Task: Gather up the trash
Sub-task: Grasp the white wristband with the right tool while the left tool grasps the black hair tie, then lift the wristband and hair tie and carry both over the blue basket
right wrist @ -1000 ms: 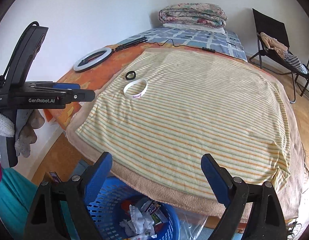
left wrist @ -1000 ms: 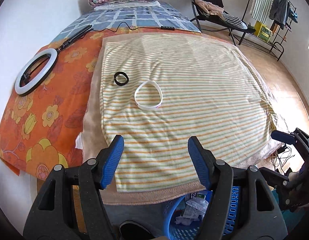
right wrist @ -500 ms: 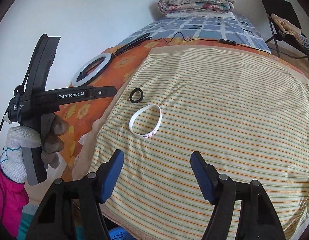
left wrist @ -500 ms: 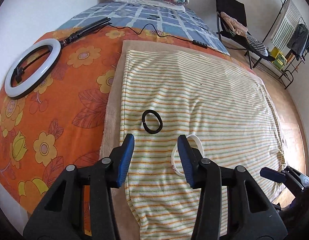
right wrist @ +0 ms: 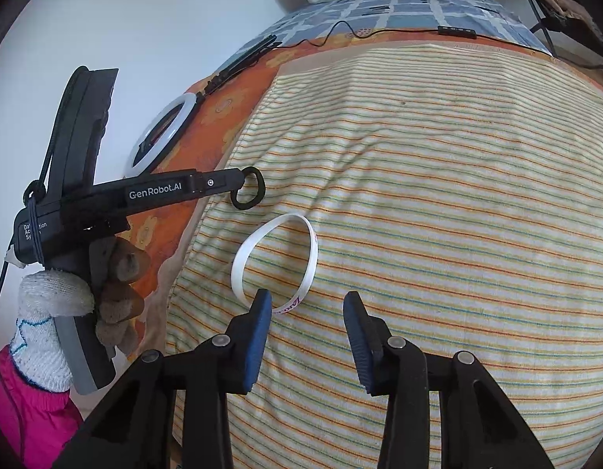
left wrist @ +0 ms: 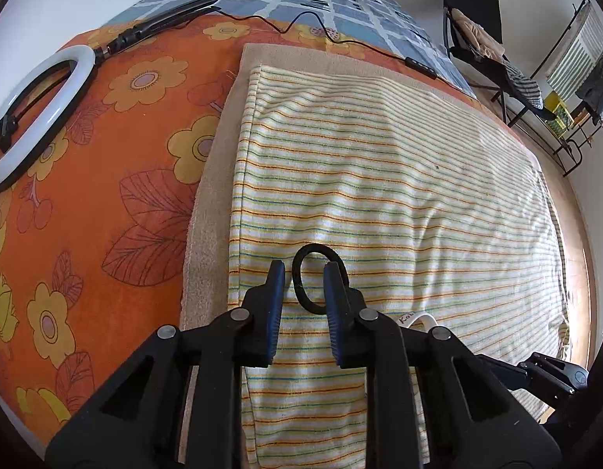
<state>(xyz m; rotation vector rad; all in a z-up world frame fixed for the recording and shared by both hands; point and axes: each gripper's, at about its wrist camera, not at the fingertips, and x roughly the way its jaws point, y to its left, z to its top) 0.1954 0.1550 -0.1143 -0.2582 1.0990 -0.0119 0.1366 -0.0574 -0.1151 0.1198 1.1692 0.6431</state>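
Going left to right, we see 2 pieces of trash not yet collected, both lying on the striped towel [left wrist: 379, 179] spread over the bed. The left tongs [left wrist: 301, 269] are narrowed around the near-left side of the black hair tie [left wrist: 301, 252]: 1 finger sits inside the loop and the other outside it, but a gap shows between the pads, so we judge the band straddled, not yet pinched. Just right of it lies the white wristband [right wrist: 274, 262]; the right tongs [right wrist: 307, 303] hang wide apart at its near edge, holding nothing. So we judge the job at its first pick, with both lifts and drops to come; no bin shows now.

Around them, a ring light [left wrist: 32, 113] and its cable [left wrist: 301, 25] rest on the orange floral sheet [left wrist: 106, 195], well apart. Nothing blocks either pick; the soft towel could get pinched along with the band.
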